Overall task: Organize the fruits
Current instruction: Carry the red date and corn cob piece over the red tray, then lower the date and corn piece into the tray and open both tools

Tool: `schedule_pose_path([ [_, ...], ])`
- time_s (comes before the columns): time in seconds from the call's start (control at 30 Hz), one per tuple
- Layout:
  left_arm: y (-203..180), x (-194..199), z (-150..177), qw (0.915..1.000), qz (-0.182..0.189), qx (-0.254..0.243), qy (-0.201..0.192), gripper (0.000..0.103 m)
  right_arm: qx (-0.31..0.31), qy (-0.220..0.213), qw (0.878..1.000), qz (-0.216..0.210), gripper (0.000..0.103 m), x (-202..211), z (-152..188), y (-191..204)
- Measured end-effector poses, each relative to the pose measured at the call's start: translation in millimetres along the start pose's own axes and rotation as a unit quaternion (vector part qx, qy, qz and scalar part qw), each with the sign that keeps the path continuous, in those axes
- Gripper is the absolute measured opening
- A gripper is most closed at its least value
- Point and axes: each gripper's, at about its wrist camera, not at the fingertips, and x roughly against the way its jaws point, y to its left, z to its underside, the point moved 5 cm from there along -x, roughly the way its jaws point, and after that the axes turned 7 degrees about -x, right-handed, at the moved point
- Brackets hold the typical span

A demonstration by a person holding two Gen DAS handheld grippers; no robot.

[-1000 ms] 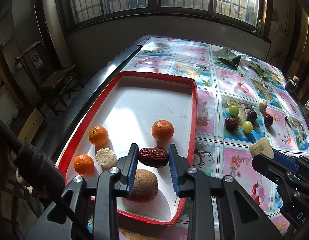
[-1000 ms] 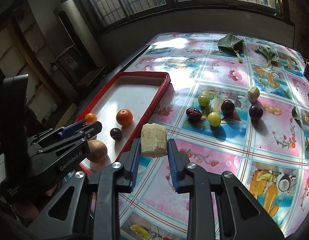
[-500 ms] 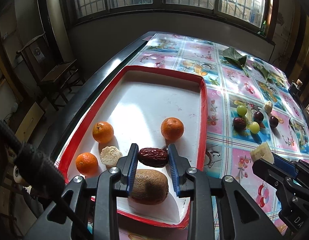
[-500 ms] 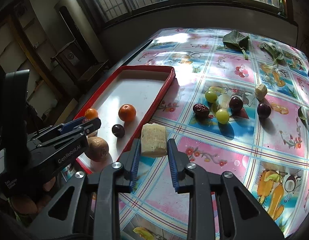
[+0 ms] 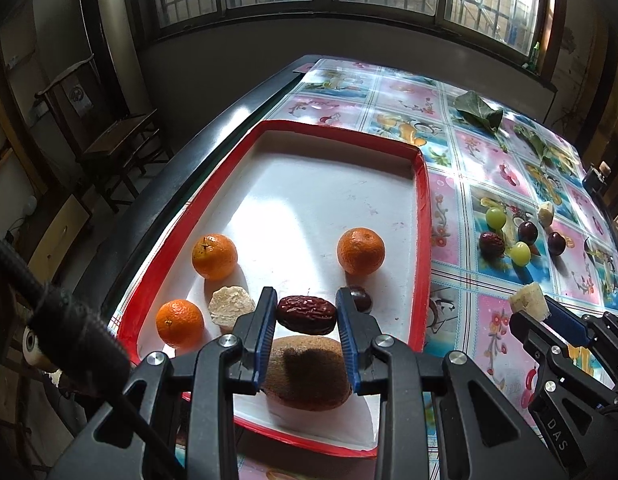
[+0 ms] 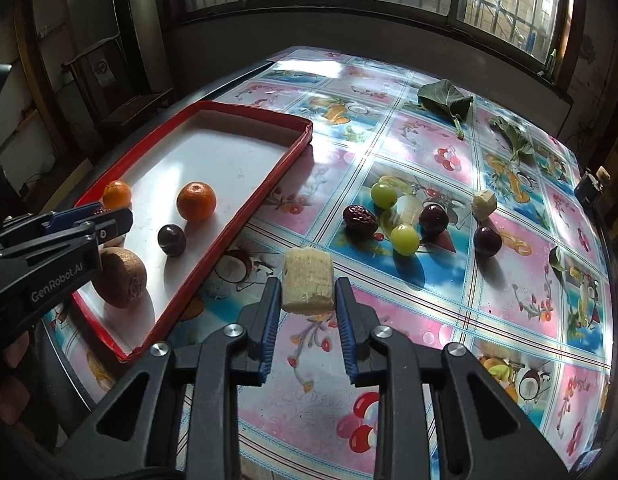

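My left gripper (image 5: 307, 316) is shut on a wrinkled red date (image 5: 307, 314), held above the near end of the red-rimmed white tray (image 5: 423, 200). In the tray lie a kiwi (image 5: 307, 372), three oranges (image 5: 361, 251), a pale peeled chunk (image 5: 231, 305) and a dark grape (image 6: 171, 240). My right gripper (image 6: 307, 292) is shut on a pale sugarcane chunk (image 6: 307, 282), held over the tablecloth just right of the tray (image 6: 245, 216). Loose on the cloth sit a second date (image 6: 360, 219), two green grapes (image 6: 405, 239), two dark grapes (image 6: 487, 241) and a pale chunk (image 6: 484, 204).
The table carries a glossy fruit-print cloth (image 6: 429, 320). Green leaves (image 6: 445, 100) lie at its far side. The table's left edge drops off beside the tray, with a wooden chair (image 5: 109, 136) beyond. A small dark object (image 6: 589, 188) sits at the right edge.
The left gripper keeps the date over the tray's near end, the view tipping slightly. The right gripper has shifted with the sugarcane chunk and rolled, so the tray and loose fruit look tilted differently.
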Motion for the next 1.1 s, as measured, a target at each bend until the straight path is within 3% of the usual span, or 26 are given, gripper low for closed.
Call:
schedule_pose_path([
  [0.37,7.4,-7.5,-2.9,0.9999,0.002,0.006,0.009,0.029,0.003,0.007,1.000,0.000,0.029,-5.9,0.3,-0.2],
  [0.47,21.3,-13.8,-8.1,0.9997,0.004,0.019,0.016,0.029,-0.005,0.016,0.999,-0.029,0.029,-10.0,-2.3,2.5],
  [0.67,51.9,-27.9,-27.4,0.9985,0.001,0.048,0.027,0.029,-0.029,0.014,0.994,-0.101,0.029,-22.9,-36.8,14.6],
  [0.83,50.3,-43.2,-43.3,0.9983,0.009,0.046,0.036,0.029,-0.042,0.025,0.988,-0.144,0.029,-47.9,-71.4,37.1],
  [1.1,36.8,-73.9,-44.0,0.9975,0.002,0.004,0.071,0.029,-0.024,0.053,0.988,-0.142,0.030,-98.5,-97.0,68.0],
])
